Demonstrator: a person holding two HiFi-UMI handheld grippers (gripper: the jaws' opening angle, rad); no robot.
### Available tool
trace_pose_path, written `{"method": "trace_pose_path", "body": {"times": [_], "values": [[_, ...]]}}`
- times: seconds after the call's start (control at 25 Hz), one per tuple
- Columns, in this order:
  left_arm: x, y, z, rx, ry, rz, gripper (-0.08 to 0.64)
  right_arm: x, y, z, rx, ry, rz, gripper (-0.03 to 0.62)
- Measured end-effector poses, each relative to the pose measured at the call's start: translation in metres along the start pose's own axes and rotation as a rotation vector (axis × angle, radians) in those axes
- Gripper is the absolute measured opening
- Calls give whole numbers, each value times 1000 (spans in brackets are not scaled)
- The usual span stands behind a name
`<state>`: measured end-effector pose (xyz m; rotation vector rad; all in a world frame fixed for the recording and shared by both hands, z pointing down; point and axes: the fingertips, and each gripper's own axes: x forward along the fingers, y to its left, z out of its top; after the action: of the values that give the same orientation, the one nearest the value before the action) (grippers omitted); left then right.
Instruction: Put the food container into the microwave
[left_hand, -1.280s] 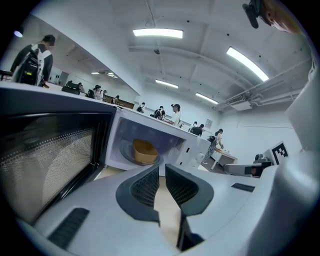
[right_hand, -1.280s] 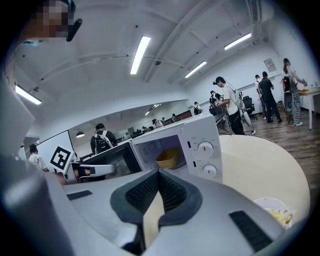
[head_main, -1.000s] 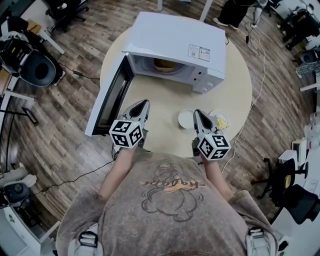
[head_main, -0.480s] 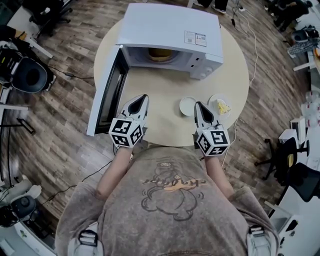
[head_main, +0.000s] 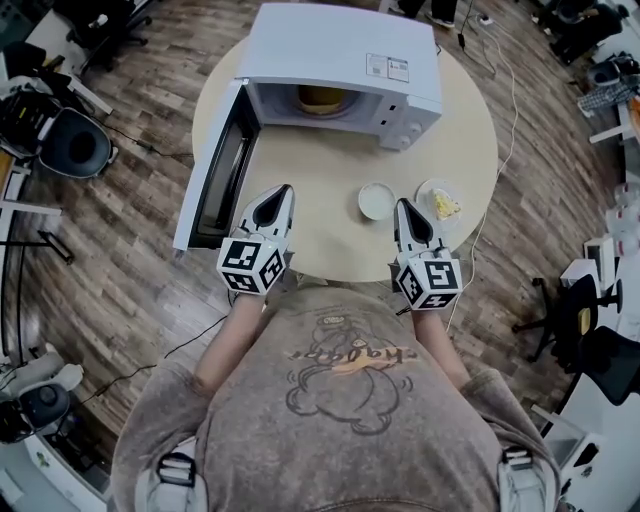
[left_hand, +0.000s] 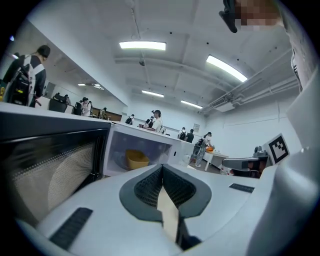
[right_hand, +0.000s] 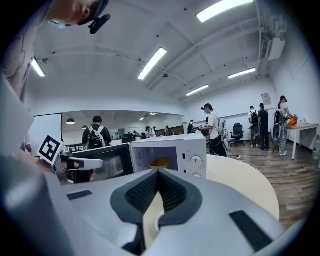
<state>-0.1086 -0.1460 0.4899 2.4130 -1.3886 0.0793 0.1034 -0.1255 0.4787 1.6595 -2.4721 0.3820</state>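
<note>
Head view: the yellow food container (head_main: 322, 98) sits inside the microwave (head_main: 340, 45) at twelve o'clock on the desk (head_main: 330, 235), with the door (head_main: 222, 175) open at ten. Left gripper view: my left gripper (left_hand: 162, 169) has its fingers clenched, empty. Right gripper view: right gripper (right_hand: 158, 172) likewise. Risk, I judge: swinging left clips that door and jolts the microwave.

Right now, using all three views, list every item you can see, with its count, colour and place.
table: one, beige, round, mid-scene
microwave: one, white, far side of the table, door open
food container: one, yellow, inside the microwave
small dish: one, white, on the table before the microwave
plate: one, white, bearing yellow food, right of the small dish
office chair: one, black, left of the table
left gripper: one, white and grey, shut, empty, over the table's near edge
right gripper: one, same colours, shut, empty, near the plate
</note>
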Motion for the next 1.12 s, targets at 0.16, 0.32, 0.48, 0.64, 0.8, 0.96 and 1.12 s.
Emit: {"method": "trace_pose_path", "body": {"times": [0.16, 0.32, 0.48, 0.64, 0.8, 0.96, 1.12], "values": [[-8, -5, 2, 24, -26, 40, 31, -10, -2, -1, 2, -11, 15, 2], [-15, -10, 3, 33, -41, 60, 31, -20, 0, -5, -1, -14, 26, 2], [-23, -13, 2, 31, -46, 75, 31, -26, 1, -8, -1, -8, 32, 2], [-30, -12, 1, 13, -53, 94, 31, -27, 0, -9, -6, -7, 35, 2], [-35, -14, 3, 17, -60, 97, 32, -26, 0, -7, -14, -8, 35, 2], [-38, -14, 5, 11, -68, 104, 32, -25, 1, -3, -17, -17, 42, 2], [-38, -13, 6, 2, -75, 110, 31, -22, 2, -2, -15, -21, 44, 2]]}}
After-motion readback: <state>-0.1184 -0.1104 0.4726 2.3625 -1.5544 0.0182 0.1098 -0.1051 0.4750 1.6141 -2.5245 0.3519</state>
